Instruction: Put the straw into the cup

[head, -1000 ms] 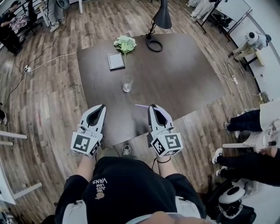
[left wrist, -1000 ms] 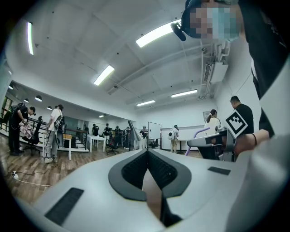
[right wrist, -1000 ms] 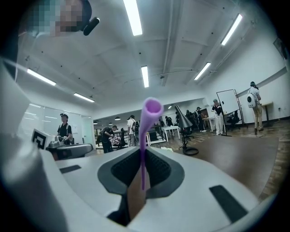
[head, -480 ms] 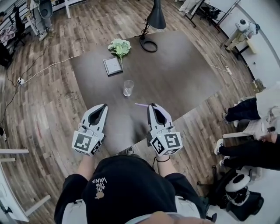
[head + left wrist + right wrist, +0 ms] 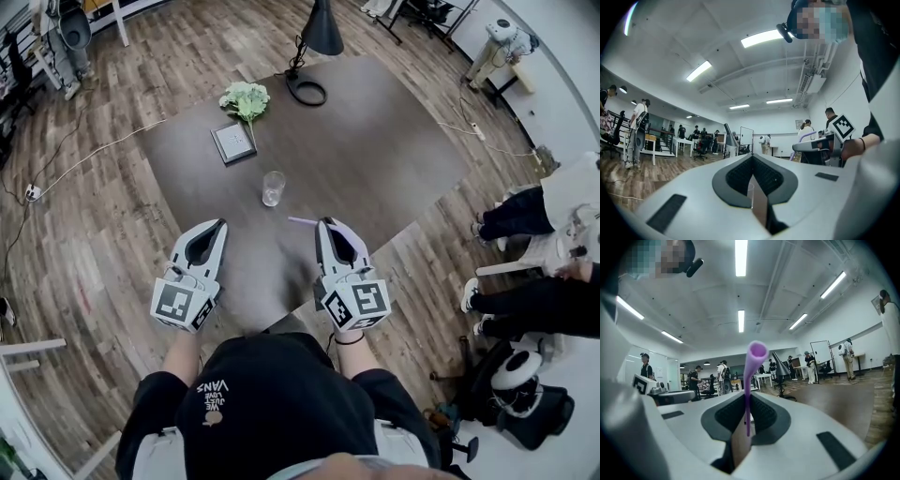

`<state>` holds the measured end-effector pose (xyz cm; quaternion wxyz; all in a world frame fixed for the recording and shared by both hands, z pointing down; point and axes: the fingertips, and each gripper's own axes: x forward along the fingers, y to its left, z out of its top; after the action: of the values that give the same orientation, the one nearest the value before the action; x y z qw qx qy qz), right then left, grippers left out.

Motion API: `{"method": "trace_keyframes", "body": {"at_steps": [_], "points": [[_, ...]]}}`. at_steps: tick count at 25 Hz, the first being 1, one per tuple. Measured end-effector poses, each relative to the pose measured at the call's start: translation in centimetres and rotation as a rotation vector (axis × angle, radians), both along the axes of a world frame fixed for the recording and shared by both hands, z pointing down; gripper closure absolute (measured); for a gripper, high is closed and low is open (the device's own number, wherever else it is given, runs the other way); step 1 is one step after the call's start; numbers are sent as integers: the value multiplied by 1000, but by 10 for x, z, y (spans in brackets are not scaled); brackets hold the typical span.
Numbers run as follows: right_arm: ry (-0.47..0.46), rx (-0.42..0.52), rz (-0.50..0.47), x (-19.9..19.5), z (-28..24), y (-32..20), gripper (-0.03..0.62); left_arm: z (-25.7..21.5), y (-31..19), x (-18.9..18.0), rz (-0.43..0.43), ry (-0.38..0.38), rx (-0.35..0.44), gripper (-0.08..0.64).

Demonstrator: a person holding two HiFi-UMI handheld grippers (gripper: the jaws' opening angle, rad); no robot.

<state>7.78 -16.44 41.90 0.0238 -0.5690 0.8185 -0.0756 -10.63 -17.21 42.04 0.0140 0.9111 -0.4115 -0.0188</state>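
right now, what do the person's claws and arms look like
The left claw and right claw are pale grey shells with dark padded insides, each carrying a cube of black-and-white square markers. Short black sleeves; dark band on the right wrist.

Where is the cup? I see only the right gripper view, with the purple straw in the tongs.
Observer: In the head view the cup stands upright on the dark table, ahead of the right gripper and slightly to its left.
Operator: Is something inside it?
Observer: It looks empty; the straw sticks out leftward from the tongs, outside the cup.
Operator: What lies near the cup?
Observer: A small frame lies beyond it, not touching, with flowers farther back.
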Motion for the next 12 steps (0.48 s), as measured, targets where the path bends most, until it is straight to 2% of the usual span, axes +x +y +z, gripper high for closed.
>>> {"method": "trace_keyframes", "body": {"at_steps": [5,12], "points": [[3,-5,-7,7,1,-11,551,5,-6,10,14,-8,1,551],[-1,-17,-51,12,5,-42,552,8,-28,19,-27,-10,-21,551]]}}
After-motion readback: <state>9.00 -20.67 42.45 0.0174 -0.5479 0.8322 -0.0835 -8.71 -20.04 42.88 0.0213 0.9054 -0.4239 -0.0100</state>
